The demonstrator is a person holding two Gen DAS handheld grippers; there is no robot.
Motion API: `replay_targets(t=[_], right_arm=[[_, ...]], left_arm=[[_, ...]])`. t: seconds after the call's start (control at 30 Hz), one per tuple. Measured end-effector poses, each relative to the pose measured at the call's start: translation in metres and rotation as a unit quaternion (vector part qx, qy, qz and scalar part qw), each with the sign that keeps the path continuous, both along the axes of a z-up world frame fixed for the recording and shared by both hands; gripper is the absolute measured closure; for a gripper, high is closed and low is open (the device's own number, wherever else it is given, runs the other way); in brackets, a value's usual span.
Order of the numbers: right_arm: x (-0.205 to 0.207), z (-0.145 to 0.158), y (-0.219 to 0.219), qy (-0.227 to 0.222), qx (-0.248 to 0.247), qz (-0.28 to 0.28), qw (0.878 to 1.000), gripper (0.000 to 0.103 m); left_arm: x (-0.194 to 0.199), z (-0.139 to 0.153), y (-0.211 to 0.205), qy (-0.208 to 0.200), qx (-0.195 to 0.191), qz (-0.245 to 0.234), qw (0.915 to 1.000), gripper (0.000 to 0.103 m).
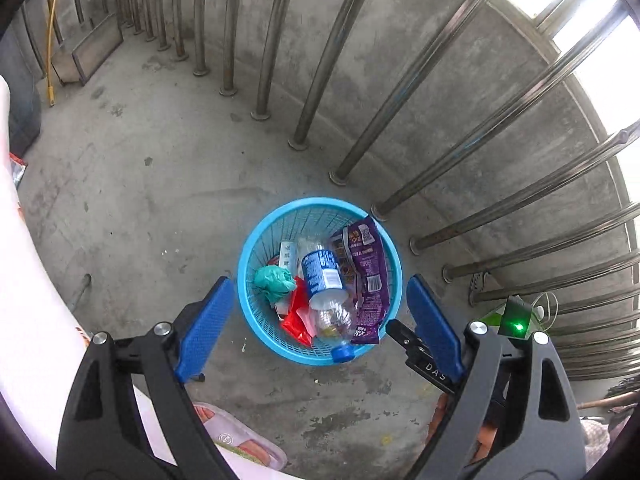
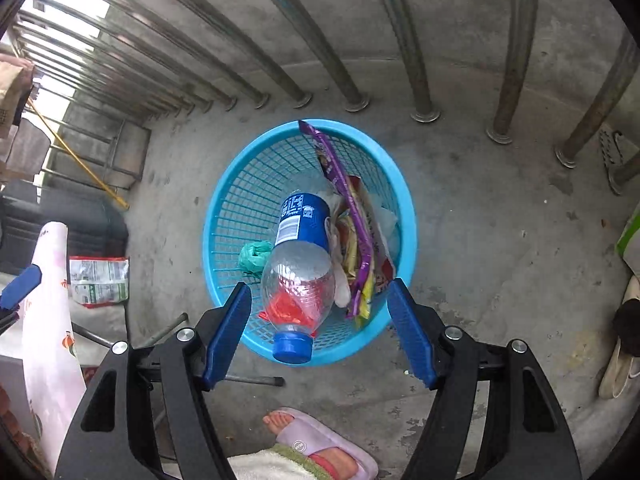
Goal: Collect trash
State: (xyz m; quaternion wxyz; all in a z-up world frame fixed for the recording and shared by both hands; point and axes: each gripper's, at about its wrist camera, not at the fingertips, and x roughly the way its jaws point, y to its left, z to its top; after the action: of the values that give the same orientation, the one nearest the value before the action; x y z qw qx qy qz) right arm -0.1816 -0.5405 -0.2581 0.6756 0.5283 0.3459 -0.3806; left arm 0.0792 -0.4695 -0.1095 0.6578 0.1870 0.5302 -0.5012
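A blue mesh basket [image 1: 249,256] [image 2: 218,216] stands on the concrete floor by the railing. Inside it lies a clear bottle with a blue label [image 1: 323,276] [image 2: 302,224], its blue cap [image 1: 343,354] [image 2: 292,347] resting on the near rim. Beside the bottle are a purple snack bag [image 1: 370,272] [image 2: 340,176], a crumpled green bag [image 1: 274,282] [image 2: 254,257] and a red wrapper [image 1: 294,320]. My left gripper [image 1: 320,322] hangs open above the basket, holding nothing. My right gripper [image 2: 318,332] is also open, its pads on either side of the bottle's neck without touching it.
Steel railing bars [image 1: 320,80] [image 2: 420,80] curve round behind the basket. A snack packet [image 2: 100,280] lies on the floor at the left. A person's foot in a pink slipper [image 2: 320,440] [image 1: 240,438] is close in front. Shoes [image 2: 622,344] sit at the right.
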Motion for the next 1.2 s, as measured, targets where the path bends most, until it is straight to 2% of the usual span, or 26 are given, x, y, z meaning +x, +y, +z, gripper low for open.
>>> replay_targets(t=[0.13, 0.23, 0.27, 0.33, 0.4, 0.47, 0.53, 0.67, 0.8, 0.83, 0.93, 1.03, 1.13, 1.2], right_arm=[[-0.018, 0.024, 0.009, -0.006, -0.026, -0.016, 1.0, 0.034], [-0.012, 0.065, 0.029, -0.012, -0.08, 0.009, 0.997, 0.034], [-0.007, 0.082, 0.038, -0.015, -0.102, 0.024, 0.994, 0.034], [0.005, 0.115, 0.056, -0.018, -0.146, 0.059, 0.987, 0.033], [0.019, 0.151, 0.082, -0.023, -0.194, 0.097, 0.976, 0.026], [0.031, 0.182, 0.113, -0.034, -0.237, 0.139, 0.961, 0.019], [0.042, 0.207, 0.143, -0.043, -0.272, 0.179, 0.944, 0.014], [0.058, 0.242, 0.202, -0.049, -0.33, 0.257, 0.907, 0.009], [0.072, 0.257, 0.246, -0.044, -0.363, 0.307, 0.879, 0.007], [0.074, 0.258, 0.256, -0.038, -0.37, 0.315, 0.873, 0.007], [0.077, 0.255, 0.287, -0.012, -0.39, 0.337, 0.857, 0.006], [0.083, 0.249, 0.309, 0.035, -0.382, 0.375, 0.844, 0.007], [0.083, 0.24, 0.317, 0.071, -0.363, 0.389, 0.844, 0.007], [0.081, 0.235, 0.318, 0.08, -0.355, 0.388, 0.847, 0.007]], left_arm=[[-0.006, 0.047, 0.037, -0.038, -0.068, -0.004, 0.997, 0.02], [-0.012, 0.088, 0.083, -0.07, -0.121, 0.012, 0.9901, 0.019], [-0.012, 0.099, 0.101, -0.078, -0.139, 0.021, 0.987, 0.016], [-0.016, 0.123, 0.141, -0.105, -0.164, 0.057, 0.9792, 0.013], [-0.021, 0.143, 0.184, -0.133, -0.17, 0.113, 0.9698, 0.012], [-0.028, 0.155, 0.226, -0.164, -0.153, 0.177, 0.9583, 0.009], [-0.034, 0.162, 0.265, -0.205, -0.121, 0.237, 0.942, 0.009], [-0.045, 0.161, 0.33, -0.271, -0.061, 0.304, 0.9113, 0.009], [-0.054, 0.151, 0.385, -0.276, -0.021, 0.373, 0.8858, 0.009], [-0.058, 0.146, 0.397, -0.275, -0.012, 0.396, 0.8762, 0.009], [-0.07, 0.131, 0.426, -0.248, -0.001, 0.454, 0.8561, 0.009], [-0.079, 0.113, 0.441, -0.211, 0.011, 0.487, 0.8473, 0.009], [-0.081, 0.105, 0.44, -0.189, 0.026, 0.489, 0.8514, 0.009], [-0.083, 0.107, 0.438, -0.196, 0.034, 0.486, 0.8509, 0.009]])
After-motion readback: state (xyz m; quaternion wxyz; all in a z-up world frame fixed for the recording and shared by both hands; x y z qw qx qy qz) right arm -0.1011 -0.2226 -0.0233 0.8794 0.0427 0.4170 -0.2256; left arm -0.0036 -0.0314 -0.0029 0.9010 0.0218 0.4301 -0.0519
